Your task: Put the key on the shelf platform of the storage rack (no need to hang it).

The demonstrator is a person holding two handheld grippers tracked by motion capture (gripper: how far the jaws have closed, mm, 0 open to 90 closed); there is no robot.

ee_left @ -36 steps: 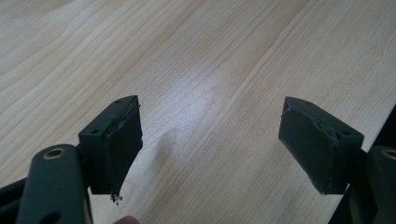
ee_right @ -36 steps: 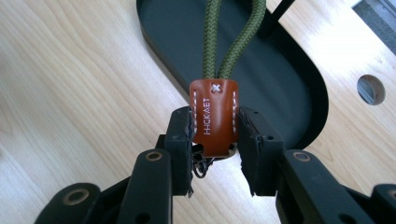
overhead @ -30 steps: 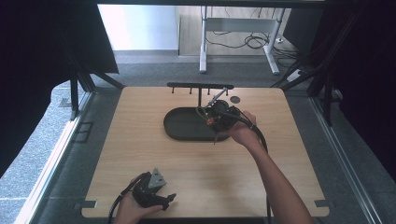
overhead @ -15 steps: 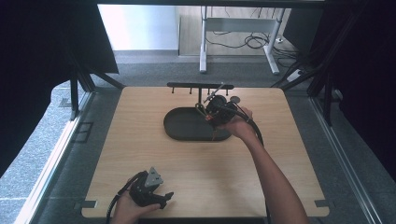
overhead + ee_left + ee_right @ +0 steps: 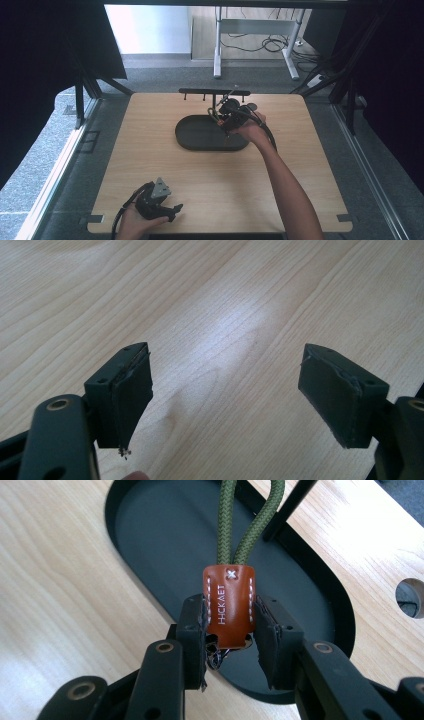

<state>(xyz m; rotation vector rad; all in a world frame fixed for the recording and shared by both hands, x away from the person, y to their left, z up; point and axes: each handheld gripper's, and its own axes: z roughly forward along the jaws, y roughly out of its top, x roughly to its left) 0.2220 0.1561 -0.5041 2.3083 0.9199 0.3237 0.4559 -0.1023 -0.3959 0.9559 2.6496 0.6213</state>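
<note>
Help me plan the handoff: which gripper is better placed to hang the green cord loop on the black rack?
Right. The right gripper is shut on the brown leather tab of the green cord loop, over the black tray beside the rack. The left gripper rests open at the near table edge.

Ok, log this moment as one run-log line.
left gripper: open, idle, near table edge | right gripper: shut on brown leather tab with green cord loop | above black oval tray | wooden table
</note>
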